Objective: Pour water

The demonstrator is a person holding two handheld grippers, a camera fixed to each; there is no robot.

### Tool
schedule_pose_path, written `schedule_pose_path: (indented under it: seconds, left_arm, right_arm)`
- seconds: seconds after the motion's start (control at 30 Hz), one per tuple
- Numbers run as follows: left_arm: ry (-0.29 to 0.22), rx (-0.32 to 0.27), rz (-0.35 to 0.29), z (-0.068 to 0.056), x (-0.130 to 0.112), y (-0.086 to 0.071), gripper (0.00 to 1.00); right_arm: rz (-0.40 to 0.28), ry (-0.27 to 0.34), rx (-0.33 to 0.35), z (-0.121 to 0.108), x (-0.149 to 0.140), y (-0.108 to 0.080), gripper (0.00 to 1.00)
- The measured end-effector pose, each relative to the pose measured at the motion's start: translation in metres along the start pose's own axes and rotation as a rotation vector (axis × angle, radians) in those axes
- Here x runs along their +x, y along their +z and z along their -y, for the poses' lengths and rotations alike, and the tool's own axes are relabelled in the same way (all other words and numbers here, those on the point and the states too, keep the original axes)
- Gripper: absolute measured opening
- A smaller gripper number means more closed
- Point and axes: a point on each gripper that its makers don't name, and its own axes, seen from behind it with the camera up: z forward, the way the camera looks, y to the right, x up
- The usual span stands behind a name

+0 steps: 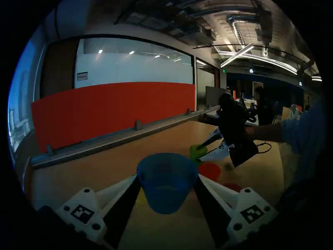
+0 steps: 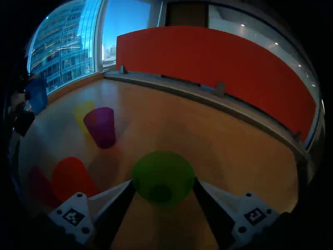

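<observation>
A translucent blue cup stands upright between the white fingers of my left gripper, which is shut on it above the wooden table. The same blue cup shows far left in the right gripper view. My right gripper is shut on a green cup, whose open mouth faces the camera. In the left gripper view that right gripper holds the green cup farther off, with a person's sleeved arm behind it.
A purple cup and a yellow cup stand upright on the table. An orange cup and a red cup sit nearer the right gripper. A red partition with a metal rail bounds the table's far edge.
</observation>
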Motion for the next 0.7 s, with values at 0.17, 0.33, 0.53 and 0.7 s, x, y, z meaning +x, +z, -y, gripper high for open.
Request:
schedule_pose_path:
  seconds: [0.17, 0.33, 0.53, 0.7]
  left_arm:
    - [-0.003, 0.008, -0.006, 0.003, 0.002, -0.005, 0.85]
    - [-0.005, 0.016, -0.01, 0.004, 0.004, -0.009, 0.85]
    - [-0.006, 0.021, -0.013, 0.005, 0.004, -0.011, 0.85]
    - [-0.004, 0.026, -0.02, 0.006, 0.006, -0.013, 0.85]
  right_arm:
    - [-0.002, -0.008, 0.008, 0.003, 0.002, 0.004, 0.98]
    - [-0.001, -0.02, 0.008, 0.004, 0.002, 0.004, 0.91]
    - [-0.009, -0.023, 0.016, 0.008, 0.002, 0.0, 0.91]
    - [-0.028, -0.025, 0.008, 0.007, 0.01, -0.01, 0.91]
